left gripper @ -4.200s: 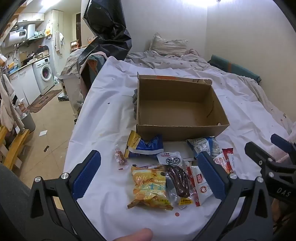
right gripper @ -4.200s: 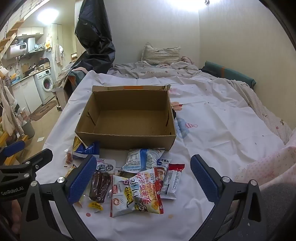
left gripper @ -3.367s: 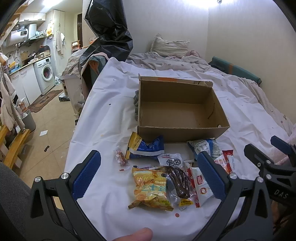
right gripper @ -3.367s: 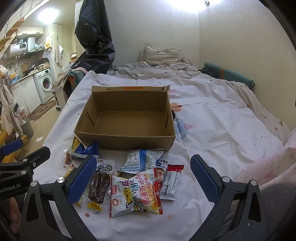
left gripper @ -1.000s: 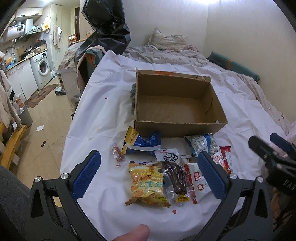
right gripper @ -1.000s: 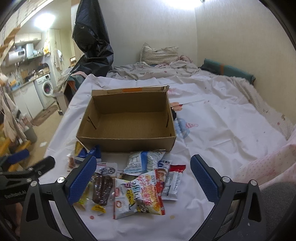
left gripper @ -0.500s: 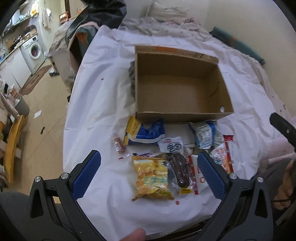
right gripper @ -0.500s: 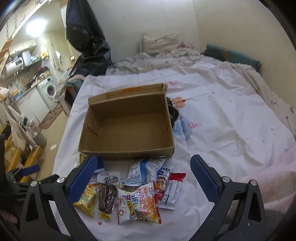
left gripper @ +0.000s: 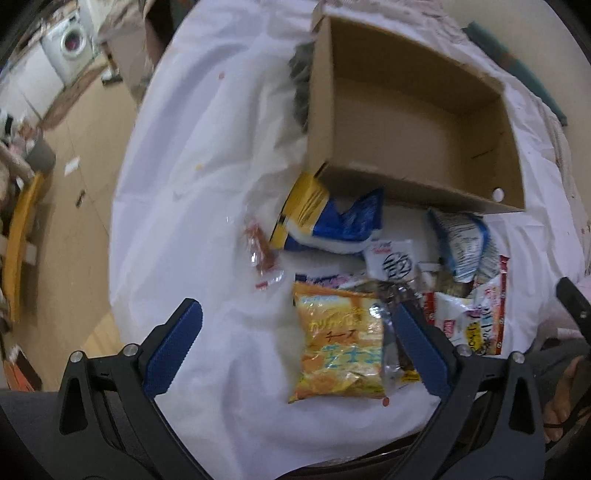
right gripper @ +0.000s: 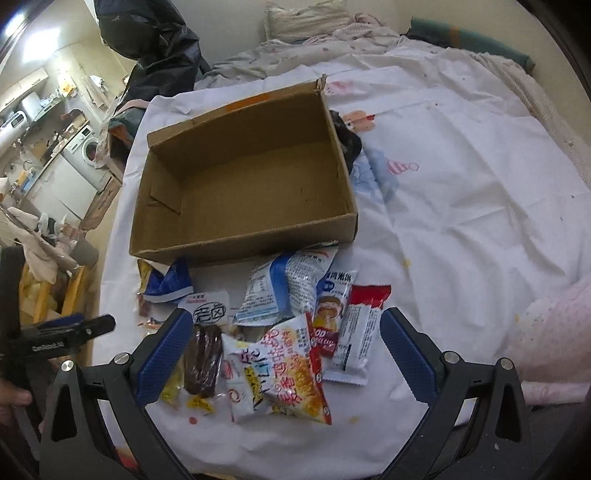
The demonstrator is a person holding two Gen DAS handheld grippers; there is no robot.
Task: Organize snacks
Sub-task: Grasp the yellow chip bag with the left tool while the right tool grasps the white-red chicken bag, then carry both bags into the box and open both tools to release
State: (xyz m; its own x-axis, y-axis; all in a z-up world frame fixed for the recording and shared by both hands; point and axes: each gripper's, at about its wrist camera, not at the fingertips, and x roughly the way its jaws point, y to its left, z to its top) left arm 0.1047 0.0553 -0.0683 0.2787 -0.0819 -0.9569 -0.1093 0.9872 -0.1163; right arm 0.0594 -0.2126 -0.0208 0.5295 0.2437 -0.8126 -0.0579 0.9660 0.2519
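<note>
An empty cardboard box (left gripper: 413, 122) (right gripper: 247, 184) stands open on the white sheet. Several snack packets lie in a heap in front of it. A yellow chip bag (left gripper: 341, 347) lies between my left fingers, with a brown sausage pack (left gripper: 397, 332) at its right. A blue and yellow bag (left gripper: 325, 221) leans against the box. My left gripper (left gripper: 295, 347) is open above the heap. My right gripper (right gripper: 284, 350) is open over an orange-white bag (right gripper: 280, 369), a red-white bar (right gripper: 354, 328) and a blue-white bag (right gripper: 288, 288).
The sheet covers a bed (right gripper: 461, 166) with a pillow (right gripper: 306, 18) at the far end. The bed edge drops to the floor (left gripper: 74, 184) on the left, toward a washing machine (right gripper: 86, 151). A small red candy packet (left gripper: 262, 254) lies left of the heap.
Both grippers have tilted down and moved closer over the snack heap. The left view swung sharply and is blurred. No packet has moved.
</note>
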